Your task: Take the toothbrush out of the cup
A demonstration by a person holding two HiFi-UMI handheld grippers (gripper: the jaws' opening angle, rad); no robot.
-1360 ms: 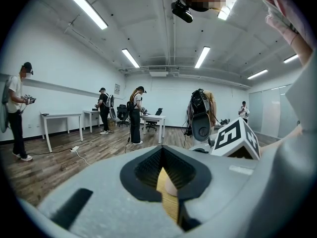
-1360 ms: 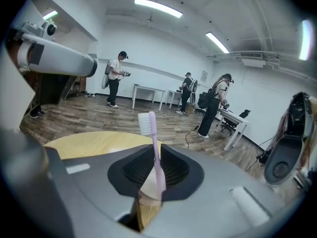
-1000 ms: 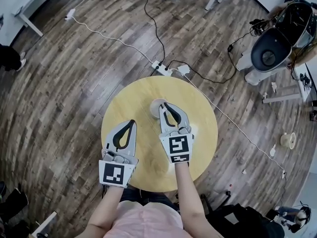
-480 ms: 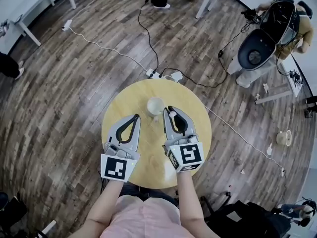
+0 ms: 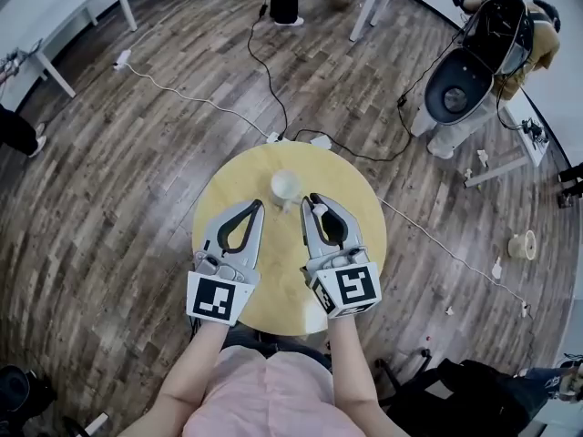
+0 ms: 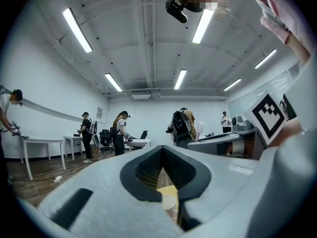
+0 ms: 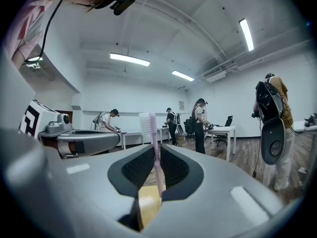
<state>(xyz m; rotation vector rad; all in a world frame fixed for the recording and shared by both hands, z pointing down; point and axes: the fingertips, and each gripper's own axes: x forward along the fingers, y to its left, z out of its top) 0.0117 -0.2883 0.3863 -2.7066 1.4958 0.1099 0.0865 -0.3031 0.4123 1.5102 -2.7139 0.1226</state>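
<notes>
Head view: round wooden table on a plank floor, white cup upright on the far half of the top, empty as far as can be seen. Left gripper and right gripper side by side over the near half, both pointing toward the cup, neither touching it. Right gripper view: jaws closed narrow on the pink handle of the toothbrush, handle pinched between the ribbed pads, white bristle head standing upright above the jaw tips, clear of the cup. Left gripper view: jaws brought together at the tips, nothing gripped between them, only a slice of yellow tabletop visible through the gap behind the pads. Black cable trailing across the floor beyond the table.
</notes>
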